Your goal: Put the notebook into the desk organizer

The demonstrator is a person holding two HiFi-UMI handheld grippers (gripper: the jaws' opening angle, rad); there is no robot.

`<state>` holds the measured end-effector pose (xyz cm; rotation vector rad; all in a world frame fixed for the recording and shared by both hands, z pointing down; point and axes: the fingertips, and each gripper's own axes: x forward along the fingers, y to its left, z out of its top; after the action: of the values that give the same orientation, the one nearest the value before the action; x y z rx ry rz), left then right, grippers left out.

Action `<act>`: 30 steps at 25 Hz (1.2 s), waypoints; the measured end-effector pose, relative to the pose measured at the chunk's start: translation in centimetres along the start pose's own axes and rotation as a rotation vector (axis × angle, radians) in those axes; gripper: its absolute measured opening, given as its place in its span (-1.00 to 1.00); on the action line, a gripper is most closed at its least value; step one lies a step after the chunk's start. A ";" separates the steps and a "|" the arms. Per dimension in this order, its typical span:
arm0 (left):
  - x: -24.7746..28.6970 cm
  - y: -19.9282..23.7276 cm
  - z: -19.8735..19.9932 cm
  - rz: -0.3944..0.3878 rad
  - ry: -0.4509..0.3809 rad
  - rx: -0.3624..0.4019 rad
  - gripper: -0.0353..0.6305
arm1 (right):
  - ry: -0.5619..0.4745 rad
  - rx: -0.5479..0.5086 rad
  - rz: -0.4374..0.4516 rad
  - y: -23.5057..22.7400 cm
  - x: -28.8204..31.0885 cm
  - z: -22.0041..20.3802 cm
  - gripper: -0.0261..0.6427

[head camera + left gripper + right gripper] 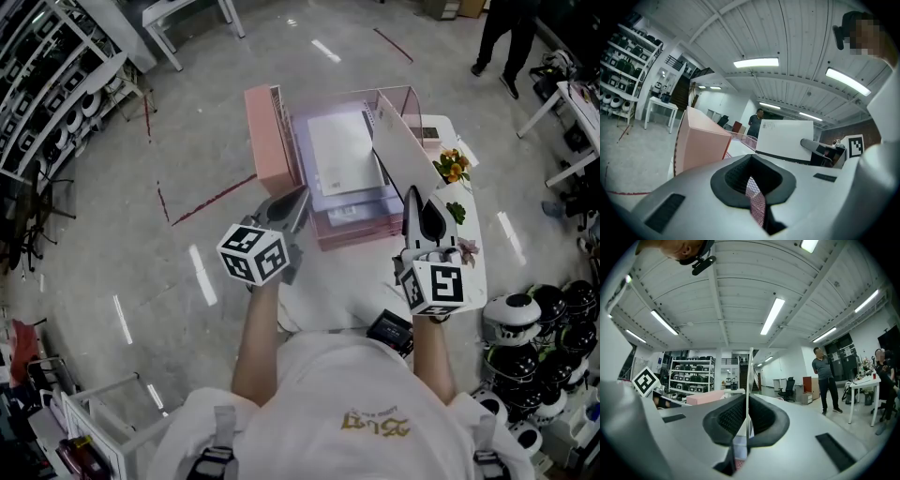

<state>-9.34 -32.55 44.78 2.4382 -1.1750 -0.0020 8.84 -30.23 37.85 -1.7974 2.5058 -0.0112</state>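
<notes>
The notebook (405,155), white with a dark strip along 1 edge, stood on edge and tilted above the right side of the desk organizer (412,98), not yet inside it. The right gripper (418,199) was clenched on its near edge. In the right gripper view the notebook (749,380) showed as a thin white line running up between the pads of that gripper (747,423). From the left gripper view the same notebook (785,138) appeared as a broad white panel off to the right.

The left gripper (295,202) sat at the organizer's near left corner with its jaws drawn together. In its own view a strip of pink mesh showed in the slit of the gripper (752,187); whether the mesh was pinched could not be told.

The organizer was pink, with a solid box section (270,141) at its left and pale flat books (342,155) lying in its middle. It rested on a white table (469,244) beside orange flowers (452,166). 1 person (506,37) stood well apart on the grey floor.
</notes>
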 end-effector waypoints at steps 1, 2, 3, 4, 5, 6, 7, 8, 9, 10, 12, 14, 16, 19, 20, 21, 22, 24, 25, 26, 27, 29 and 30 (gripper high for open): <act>0.1 0.1 0.0 -0.001 -0.002 -0.003 -0.84 | 0.000 -0.009 0.001 -0.1 0.2 -0.1 -0.87; 0.2 0.2 0.1 -0.001 -0.003 -0.004 -0.84 | 0.000 -0.018 0.002 -0.2 0.5 -0.1 -0.86; 0.3 0.3 0.1 -0.001 -0.002 -0.003 -0.84 | 0.000 -0.028 0.004 -0.2 0.8 -0.2 -0.86; 0.4 0.4 0.1 0.001 -0.002 -0.003 -0.84 | 0.000 -0.039 0.006 -0.2 1.1 -0.2 -0.87; 0.4 0.5 0.2 0.004 -0.002 -0.004 -0.84 | 0.001 -0.052 0.007 -0.2 1.4 -0.2 -0.87; 0.4 0.7 0.3 0.007 -0.003 -0.005 -0.84 | 0.001 -0.063 0.008 -0.2 1.7 -0.2 -0.87; 0.4 0.9 0.3 0.010 -0.004 -0.006 -0.84 | 0.001 -0.074 0.009 -0.2 2.0 -0.2 -0.87; 0.5 1.0 0.3 0.012 -0.005 -0.009 -0.84 | 0.001 -0.085 0.010 -0.2 2.2 -0.2 -0.86; 0.5 1.2 0.4 0.014 -0.006 -0.010 -0.84 | 0.001 -0.097 0.010 -0.1 2.4 -0.3 -0.86; 0.5 1.3 0.4 0.016 -0.006 -0.010 -0.84 | 0.000 -0.108 0.010 -0.1 2.6 -0.3 -0.87; 0.6 1.4 0.4 0.022 -0.007 -0.006 -0.84 | -0.002 -0.130 0.009 -0.1 3.0 -0.4 -0.86; 0.6 1.6 0.5 0.025 -0.008 -0.004 -0.84 | -0.007 -0.166 0.002 -0.1 3.3 -0.3 -0.86; 0.6 1.7 0.6 0.026 -0.010 -0.004 -0.84 | -0.019 -0.213 -0.011 0.0 3.5 -0.1 -0.87; 0.6 1.9 0.7 0.025 -0.014 -0.009 -0.84 | -0.038 -0.247 -0.017 0.4 4.1 0.3 -0.87; 0.6 1.9 0.7 0.024 -0.014 -0.012 -0.84 | -0.034 -0.256 -0.013 0.5 4.3 0.1 -0.86; 0.6 2.0 0.7 0.023 -0.014 -0.015 -0.84 | -0.023 -0.266 -0.009 0.5 4.4 -0.2 -0.86; 0.7 2.0 0.6 0.022 -0.015 -0.018 -0.84 | -0.008 -0.276 -0.005 0.5 4.6 -0.6 -0.87; 0.7 2.1 0.5 0.018 -0.017 -0.023 -0.84 | 0.007 -0.295 0.002 0.6 4.8 -1.2 -0.87; 0.7 2.1 0.6 0.016 -0.018 -0.024 -0.84 | -0.001 -0.303 0.006 0.7 4.9 -1.1 -0.87; 0.6 2.1 0.6 0.013 -0.020 -0.025 -0.84 | -0.006 -0.315 0.011 0.8 5.1 -1.1 -0.86; 0.6 2.1 0.6 0.012 -0.022 -0.026 -0.84 | 0.000 -0.326 0.019 1.1 5.3 -1.2 -0.87; 0.6 2.1 0.7 0.010 -0.025 -0.029 -0.84 | 0.026 -0.342 0.037 1.5 5.6 -1.4 -0.86; 0.6 2.1 0.7 0.009 -0.025 -0.030 -0.84 | 0.036 -0.349 0.043 1.6 5.7 -1.5 -0.86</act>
<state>-10.67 -34.40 45.07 2.4134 -1.1876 -0.0471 5.42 -35.19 39.04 -1.8671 2.7069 0.4254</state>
